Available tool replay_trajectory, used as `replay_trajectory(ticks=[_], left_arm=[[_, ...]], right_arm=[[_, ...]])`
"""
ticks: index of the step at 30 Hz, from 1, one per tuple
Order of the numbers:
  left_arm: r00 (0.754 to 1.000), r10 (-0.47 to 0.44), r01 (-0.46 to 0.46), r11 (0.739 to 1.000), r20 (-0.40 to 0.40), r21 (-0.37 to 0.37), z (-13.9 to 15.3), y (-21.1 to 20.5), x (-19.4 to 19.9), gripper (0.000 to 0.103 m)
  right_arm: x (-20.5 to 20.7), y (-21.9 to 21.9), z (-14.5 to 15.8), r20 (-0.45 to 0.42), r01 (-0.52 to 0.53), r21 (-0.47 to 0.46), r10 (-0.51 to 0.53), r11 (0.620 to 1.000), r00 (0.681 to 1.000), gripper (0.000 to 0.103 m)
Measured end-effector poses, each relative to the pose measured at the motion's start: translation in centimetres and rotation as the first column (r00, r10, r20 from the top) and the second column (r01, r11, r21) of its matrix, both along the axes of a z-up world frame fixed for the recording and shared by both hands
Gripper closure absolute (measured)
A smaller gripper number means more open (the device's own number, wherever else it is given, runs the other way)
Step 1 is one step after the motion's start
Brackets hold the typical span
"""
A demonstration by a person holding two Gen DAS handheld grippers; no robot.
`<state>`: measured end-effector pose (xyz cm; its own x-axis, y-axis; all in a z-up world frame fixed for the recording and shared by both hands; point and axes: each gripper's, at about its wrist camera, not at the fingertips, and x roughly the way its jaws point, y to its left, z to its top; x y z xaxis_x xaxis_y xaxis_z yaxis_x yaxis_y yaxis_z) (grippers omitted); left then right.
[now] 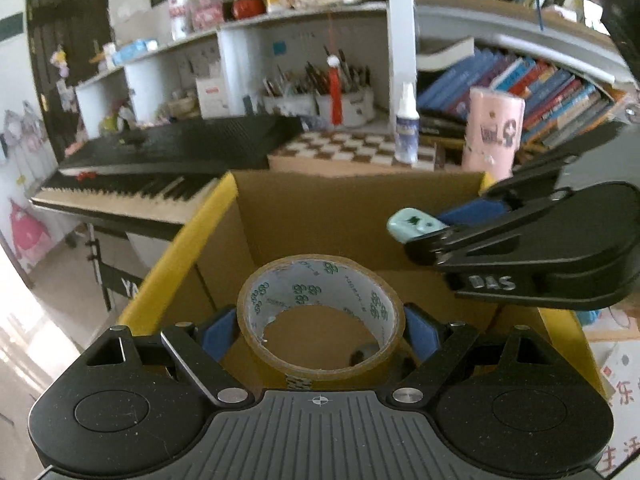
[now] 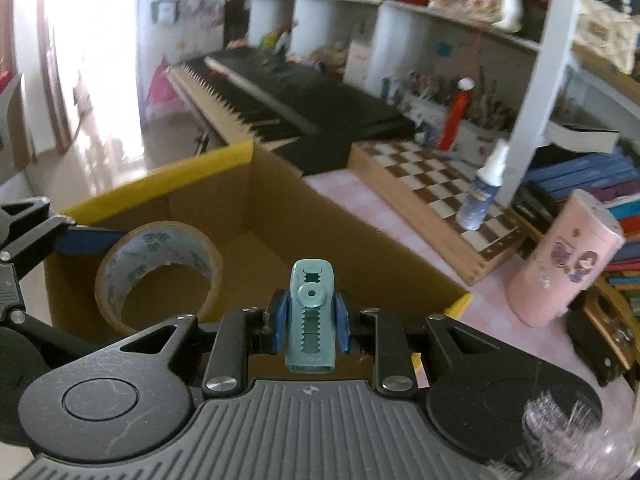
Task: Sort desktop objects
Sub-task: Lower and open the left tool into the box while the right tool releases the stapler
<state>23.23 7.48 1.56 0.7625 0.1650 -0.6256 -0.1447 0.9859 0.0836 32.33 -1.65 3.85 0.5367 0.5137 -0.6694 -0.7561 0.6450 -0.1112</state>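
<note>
My left gripper [image 1: 320, 330] is shut on a brown roll of packing tape [image 1: 320, 316] and holds it above the open cardboard box [image 1: 304, 208] with yellow flap edges. My right gripper [image 2: 311, 320] is shut on a small teal stapler-like tool [image 2: 311, 312], also over the box [image 2: 280, 216]. The right gripper with the teal tool [image 1: 416, 224] shows at the right of the left wrist view. The tape roll [image 2: 160, 272] and a left finger [image 2: 92, 240] show at the left of the right wrist view.
A chessboard [image 2: 436, 188], a small spray bottle [image 2: 482, 192] and a pink cylindrical container [image 2: 564, 264] stand on the pink desk right of the box. A black keyboard piano [image 2: 280, 96] lies behind. Shelves hold books [image 1: 532, 96] and pen holders [image 1: 320, 96].
</note>
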Motion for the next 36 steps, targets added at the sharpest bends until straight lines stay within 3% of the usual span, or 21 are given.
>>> replay_trajectory(ticks=[8, 18, 27, 31, 36], left_arm=[[0.999, 0.0, -0.002, 0.999, -0.044, -0.033, -0.9, 0.0, 0.5, 0.014], [1.0, -0.011, 0.013, 0.998, -0.026, 0.067, -0.8, -1.3, -0.2, 0.012], [1.0, 0.015, -0.016, 0.997, 0.017, 0.08, 0.3, -1.5, -0.9, 0.005], [0.999, 0.029, -0.032, 0.996, 0.035, 0.082, 0.9, -1.4, -1.4, 0.004], [0.995, 0.051, -0.056, 0.996, 0.08, 0.069, 2.0, -1.3, -2.7, 0.0]], right_arm=[[0.9, 1.6, -2.0, -0.047, -0.088, -0.102, 0.084, 0.991, 0.995, 0.08], [1.8, 2.1, -3.0, -0.086, -0.118, -0.154, 0.106, 0.981, 0.991, 0.08], [2.4, 1.6, -2.6, -0.1, -0.095, -0.107, 0.084, 0.99, 0.991, 0.078], [2.1, 0.6, -1.4, -0.08, -0.069, -0.04, 0.065, 0.997, 0.995, 0.064], [1.0, -1.0, 0.4, -0.039, -0.006, 0.05, 0.008, 0.999, 0.999, 0.059]])
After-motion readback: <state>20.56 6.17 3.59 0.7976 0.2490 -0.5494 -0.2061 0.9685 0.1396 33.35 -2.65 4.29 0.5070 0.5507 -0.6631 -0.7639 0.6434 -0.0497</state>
